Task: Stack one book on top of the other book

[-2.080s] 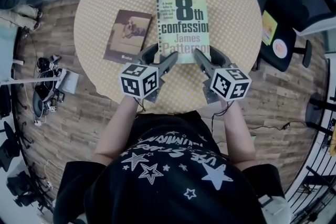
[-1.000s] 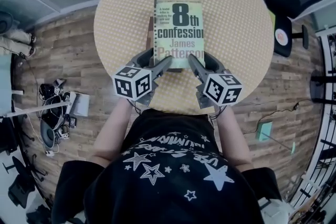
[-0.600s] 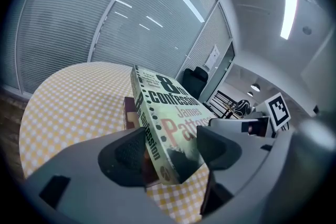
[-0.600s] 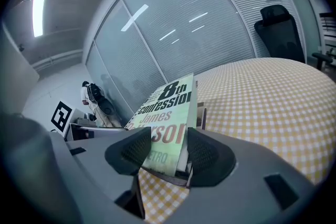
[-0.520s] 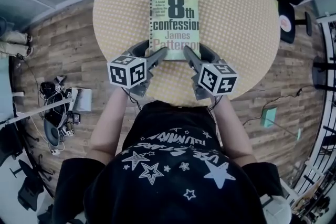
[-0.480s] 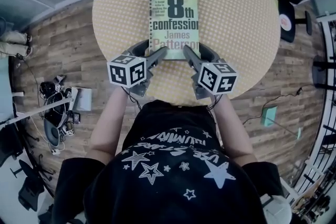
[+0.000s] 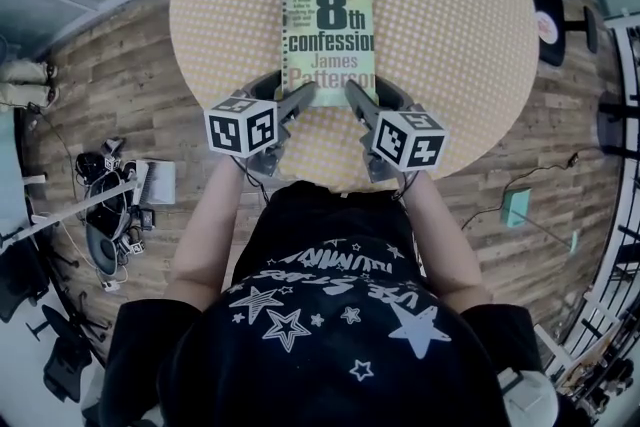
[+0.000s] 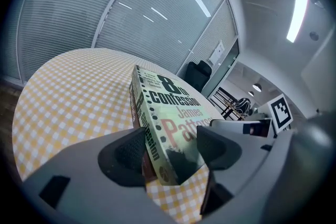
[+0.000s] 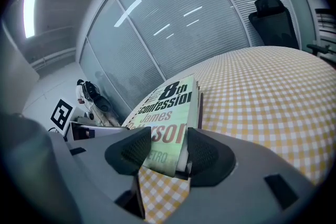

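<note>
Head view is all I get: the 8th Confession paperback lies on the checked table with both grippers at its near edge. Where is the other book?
Observer: Underneath it. The left gripper view shows a dark brown book below the 8th Confession paperback, its edge showing beside the spine.
Operator: Are the jaws open?
Observer: No. In their own views, the left gripper and the right gripper are each closed on a near corner of the paperback, with one pad on the cover.
</note>
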Available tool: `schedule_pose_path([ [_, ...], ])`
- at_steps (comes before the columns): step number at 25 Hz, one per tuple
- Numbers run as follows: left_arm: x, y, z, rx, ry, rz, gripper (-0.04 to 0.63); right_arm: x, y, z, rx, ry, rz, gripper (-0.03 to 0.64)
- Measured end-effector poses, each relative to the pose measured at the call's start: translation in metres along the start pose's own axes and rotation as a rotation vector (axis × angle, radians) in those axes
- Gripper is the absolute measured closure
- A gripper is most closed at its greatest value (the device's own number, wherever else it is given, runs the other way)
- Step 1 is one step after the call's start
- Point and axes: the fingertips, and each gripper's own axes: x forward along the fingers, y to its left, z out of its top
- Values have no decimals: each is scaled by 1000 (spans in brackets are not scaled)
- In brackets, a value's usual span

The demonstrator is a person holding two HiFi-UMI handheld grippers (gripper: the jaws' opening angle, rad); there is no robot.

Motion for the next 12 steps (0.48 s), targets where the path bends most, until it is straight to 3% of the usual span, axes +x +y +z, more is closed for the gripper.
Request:
schedule_pose_path([
  [12,7,6,-4,14,6,-12,287,4,-5,-9,37,-12,-11,393],
])
